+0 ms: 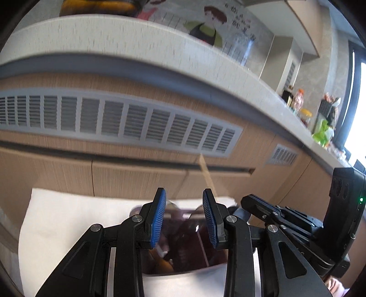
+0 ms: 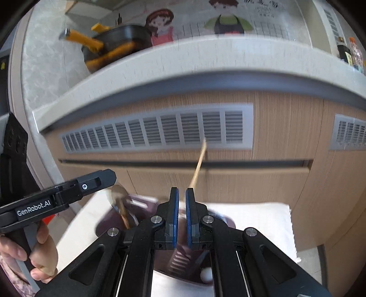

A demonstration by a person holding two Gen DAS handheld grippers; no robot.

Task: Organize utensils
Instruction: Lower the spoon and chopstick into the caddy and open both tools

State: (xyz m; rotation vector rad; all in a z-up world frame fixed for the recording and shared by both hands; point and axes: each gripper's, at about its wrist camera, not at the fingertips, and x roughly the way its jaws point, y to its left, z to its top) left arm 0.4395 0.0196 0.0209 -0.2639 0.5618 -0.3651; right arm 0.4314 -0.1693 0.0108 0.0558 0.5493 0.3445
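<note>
Utensils stand in a dark holder on the white cloth, right gripper pinching a thin wooden stick, left gripper part-spread, empty, probably steadying

Pale stone counter over wood-grain cabinets with grey vent grilles; cartoon-printed backsplash; bright window at right.
</note>
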